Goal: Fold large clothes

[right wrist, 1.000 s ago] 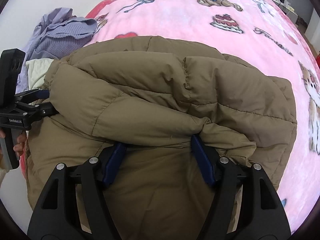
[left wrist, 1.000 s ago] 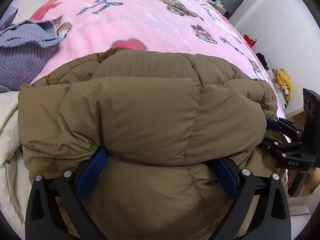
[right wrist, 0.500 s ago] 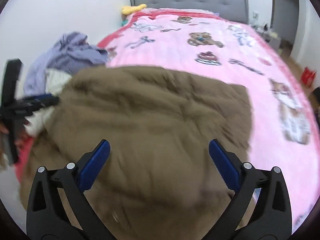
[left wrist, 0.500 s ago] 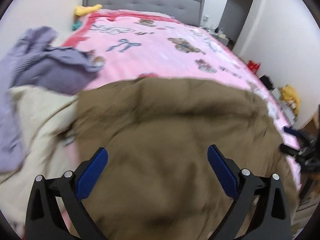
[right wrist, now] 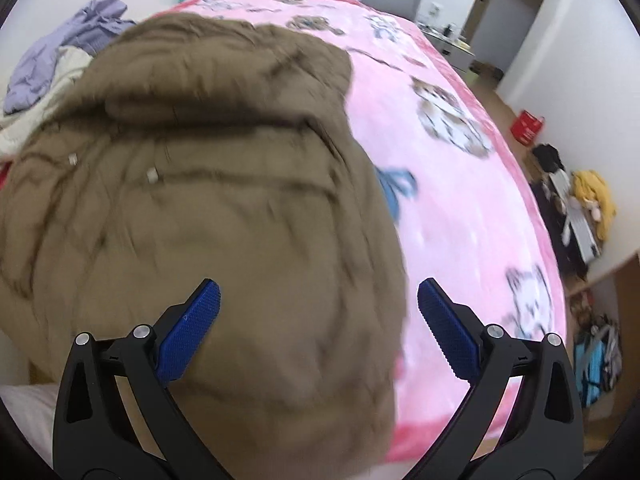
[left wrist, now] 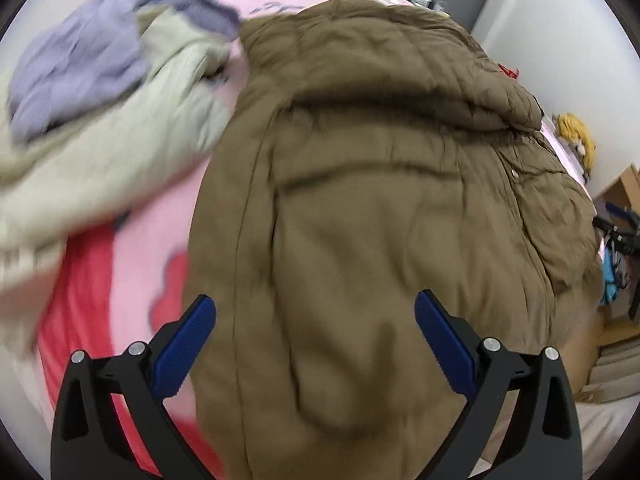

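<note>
Both tools hung wide and empty: the left gripper (left wrist: 315, 312) and the right gripper (right wrist: 319, 300) hovered over the near end of the brown puffer jacket (left wrist: 392, 208), which lay bundled on the pink blanket (right wrist: 460, 184). Beyond it sat a purple and cream clothes pile (left wrist: 104, 92). Flattening the trapped air before regripping an edge would likely suit best.
</note>
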